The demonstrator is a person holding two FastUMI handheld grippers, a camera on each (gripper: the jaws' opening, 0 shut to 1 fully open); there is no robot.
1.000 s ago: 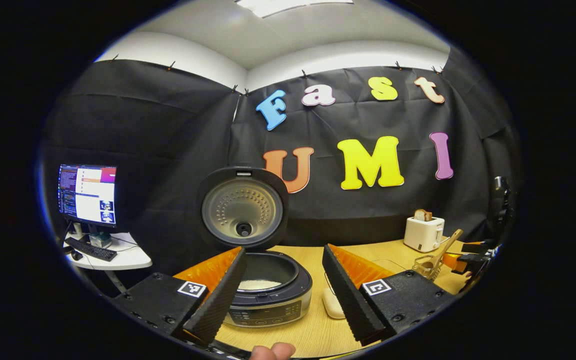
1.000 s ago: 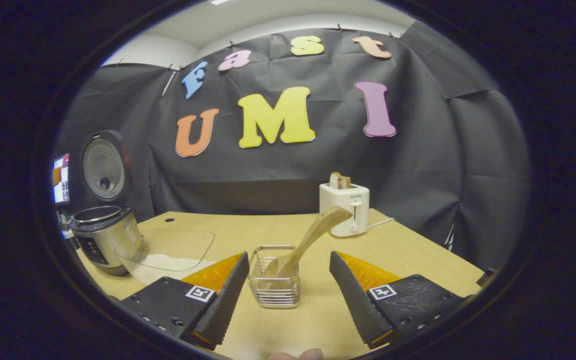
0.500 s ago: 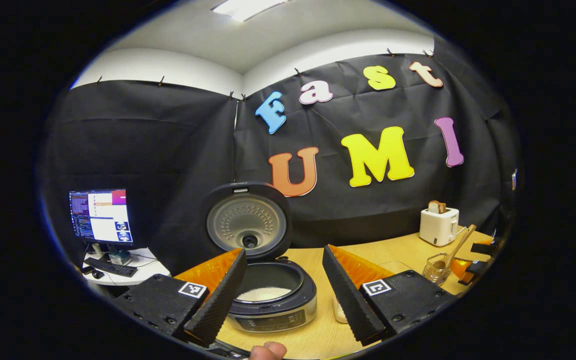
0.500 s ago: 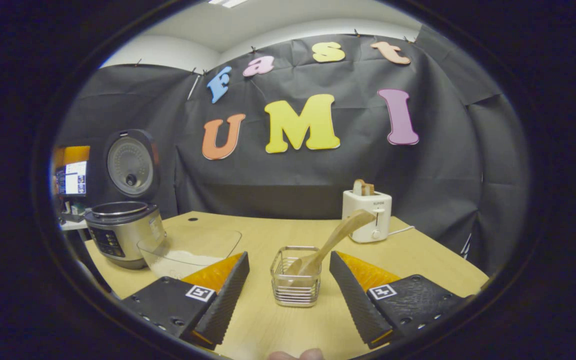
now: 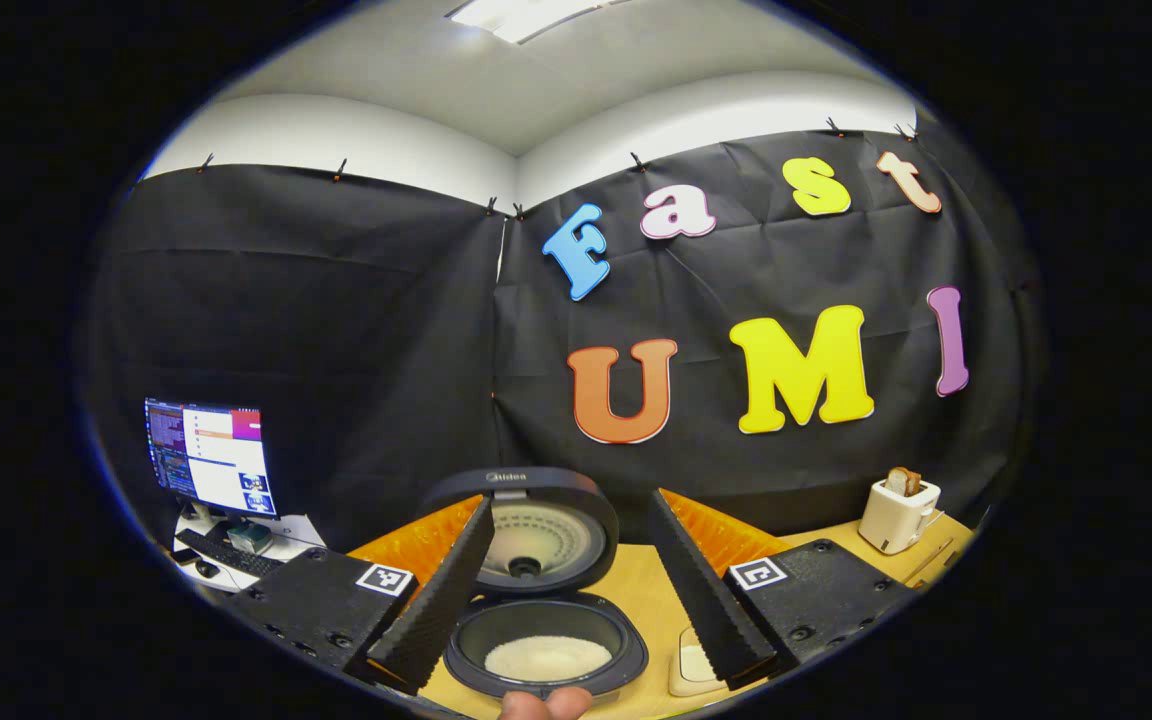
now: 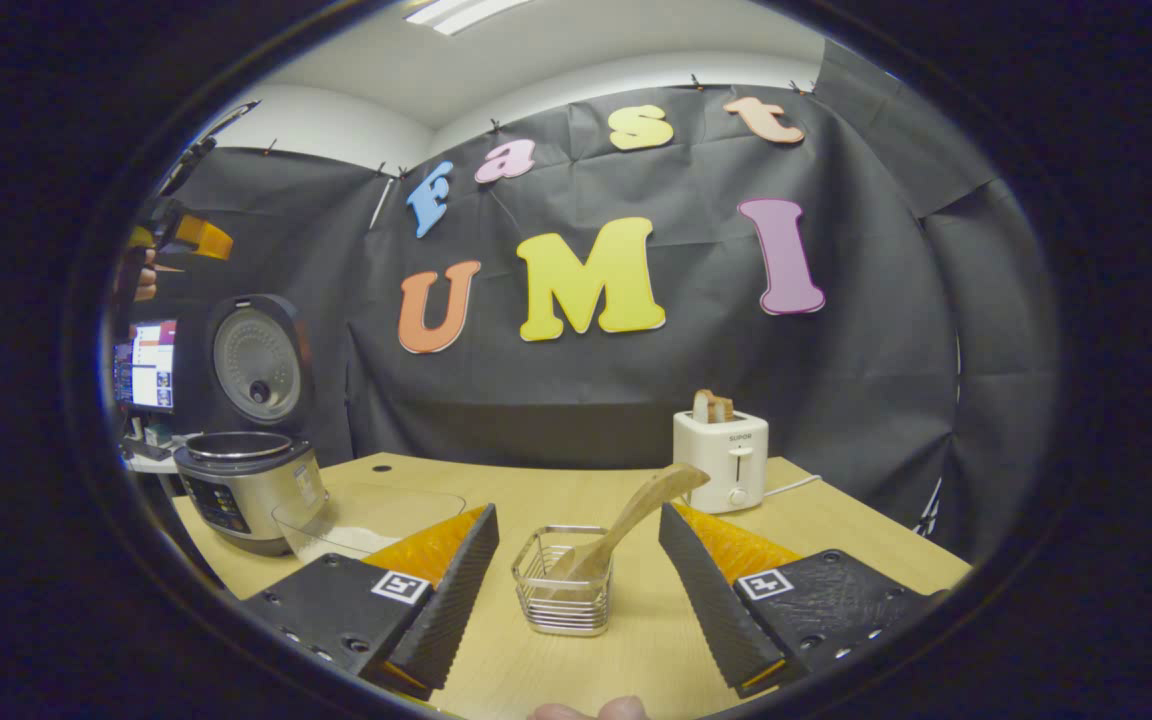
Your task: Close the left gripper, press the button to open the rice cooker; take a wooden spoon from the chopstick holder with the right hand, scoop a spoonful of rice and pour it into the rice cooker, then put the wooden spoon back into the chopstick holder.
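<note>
Left gripper (image 5: 576,600) lifted, table (image 6: 636,650), monitor (image 5: 211,455)

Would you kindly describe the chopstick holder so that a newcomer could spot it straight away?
Start at the wooden table in the right gripper view, with the white toaster at its back. In front of the toaster stands the chopstick holder, a small square wire basket. It alone is see-through metal and has a wooden spoon leaning out of it.
</note>
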